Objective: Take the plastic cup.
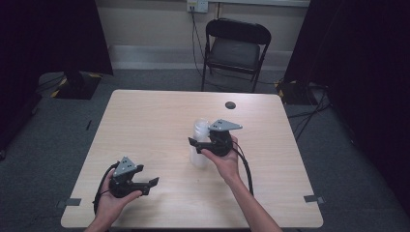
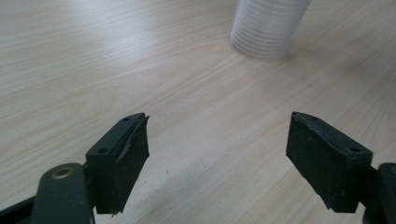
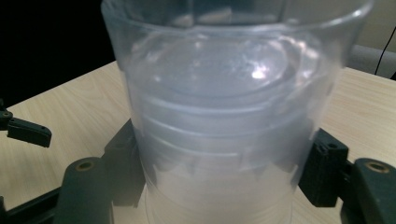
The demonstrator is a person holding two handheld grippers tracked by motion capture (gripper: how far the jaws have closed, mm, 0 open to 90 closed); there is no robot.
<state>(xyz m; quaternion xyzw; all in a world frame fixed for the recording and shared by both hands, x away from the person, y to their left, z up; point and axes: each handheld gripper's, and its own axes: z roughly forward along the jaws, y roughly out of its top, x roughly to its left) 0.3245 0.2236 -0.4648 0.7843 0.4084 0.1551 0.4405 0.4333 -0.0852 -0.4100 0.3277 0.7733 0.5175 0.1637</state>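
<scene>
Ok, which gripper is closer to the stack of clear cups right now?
Right. The right gripper has its jaws on either side of the stack of clear cups, at its lower part. The left gripper sits open near the table's front edge, well apart from the stack.

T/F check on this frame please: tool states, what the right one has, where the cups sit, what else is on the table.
1. The right tool is closed on the stack of clear plastic cups. True.
2. The left tool grips a cup. False: its jaws are wide open over bare table.
3. The cups lie on their side. False: they stand upright.
4. A small dark disc lies near the table's far edge. True.
5. The folding chair is on the table. False: it stands on the floor beyond.
</scene>
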